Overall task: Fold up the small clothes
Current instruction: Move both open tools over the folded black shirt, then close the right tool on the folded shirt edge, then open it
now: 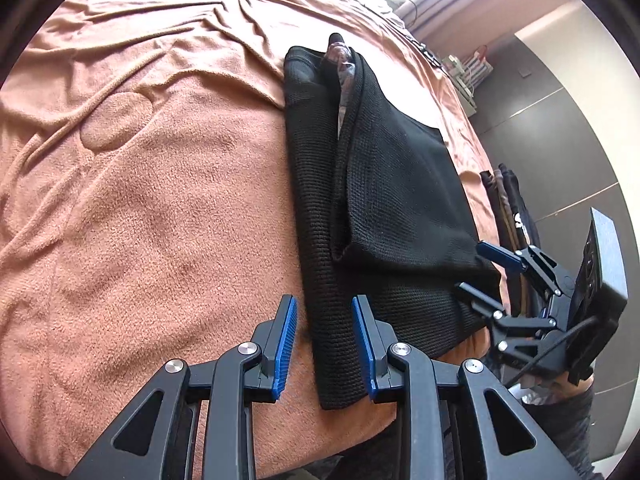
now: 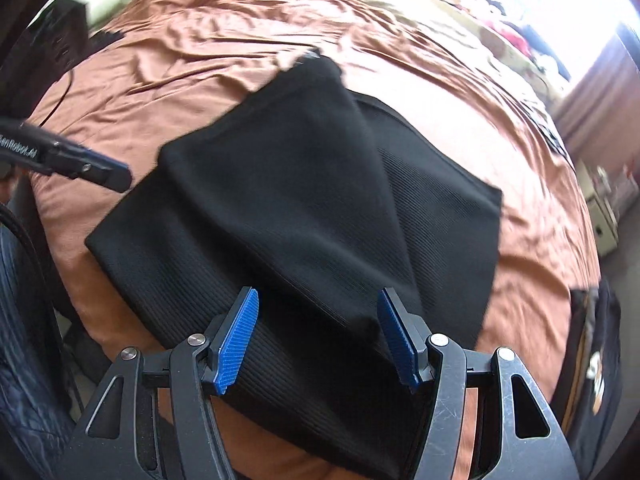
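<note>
Hovering spread apart over the near edge of the bed: left hand-held gripper (image 1: 324, 344), blue pads straddling the black knit garment's (image 1: 384, 208) left border, gripping nothing. Likewise wide and empty, right hand-held gripper (image 2: 318, 336), above the garment's near folded part. Partly folded black garment lying on the brown blanket (image 1: 152, 184) near the bed's right edge.

We see a black ribbed knit garment (image 1: 384, 200) lying flat at centre frame. Its sides are folded inward, overlapping, with a patterned lining peeking out at the top.
</note>
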{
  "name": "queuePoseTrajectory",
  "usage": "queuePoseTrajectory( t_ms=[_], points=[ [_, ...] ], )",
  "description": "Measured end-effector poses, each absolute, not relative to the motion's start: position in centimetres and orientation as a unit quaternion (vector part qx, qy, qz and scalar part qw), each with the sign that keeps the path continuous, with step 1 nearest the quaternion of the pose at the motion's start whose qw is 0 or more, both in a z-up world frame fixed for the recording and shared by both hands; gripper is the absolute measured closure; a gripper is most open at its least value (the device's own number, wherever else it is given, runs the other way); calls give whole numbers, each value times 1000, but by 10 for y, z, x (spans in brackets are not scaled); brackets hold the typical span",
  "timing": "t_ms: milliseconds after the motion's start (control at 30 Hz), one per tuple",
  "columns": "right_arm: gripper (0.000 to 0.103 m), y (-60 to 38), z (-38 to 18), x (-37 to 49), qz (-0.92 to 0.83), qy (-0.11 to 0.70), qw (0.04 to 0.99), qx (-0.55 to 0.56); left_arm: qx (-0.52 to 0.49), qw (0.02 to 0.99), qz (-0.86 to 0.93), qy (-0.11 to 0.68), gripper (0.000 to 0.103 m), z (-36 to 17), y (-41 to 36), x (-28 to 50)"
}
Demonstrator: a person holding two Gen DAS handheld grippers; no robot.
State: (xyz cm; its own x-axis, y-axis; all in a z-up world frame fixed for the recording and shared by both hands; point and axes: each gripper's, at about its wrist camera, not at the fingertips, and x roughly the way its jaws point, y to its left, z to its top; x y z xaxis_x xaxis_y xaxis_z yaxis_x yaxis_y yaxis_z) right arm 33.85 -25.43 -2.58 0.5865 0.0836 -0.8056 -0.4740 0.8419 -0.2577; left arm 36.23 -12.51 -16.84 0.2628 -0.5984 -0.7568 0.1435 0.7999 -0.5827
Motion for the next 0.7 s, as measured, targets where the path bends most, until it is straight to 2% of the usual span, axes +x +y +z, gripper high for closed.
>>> queuePoseTrajectory(
  t_ms=[267, 433, 500, 567, 633, 700],
  points=[
    [43, -226, -46, 354, 177, 432, 834, -295, -219, 769, -234, 553, 73, -171, -108, 362],
    [43, -216, -48, 371, 192, 427, 833, -294, -230, 771, -225, 550, 73, -174, -99, 363],
    [51, -218, -47, 377, 196, 422, 840, -278, -234, 774, -223, 544, 73, -173, -97, 364],
    [74, -222, -48, 384, 200, 425, 845, -255, -236, 774, -224, 543, 73, -171, -97, 366],
    [93, -227, -46, 390, 204, 423, 851, -237, -234, 775, -225, 543, 73, -170, -98, 368],
    [97, -237, -40, 395, 207, 419, 859, -209, -232, 776, -226, 542, 73, -168, -100, 370]
  ],
)
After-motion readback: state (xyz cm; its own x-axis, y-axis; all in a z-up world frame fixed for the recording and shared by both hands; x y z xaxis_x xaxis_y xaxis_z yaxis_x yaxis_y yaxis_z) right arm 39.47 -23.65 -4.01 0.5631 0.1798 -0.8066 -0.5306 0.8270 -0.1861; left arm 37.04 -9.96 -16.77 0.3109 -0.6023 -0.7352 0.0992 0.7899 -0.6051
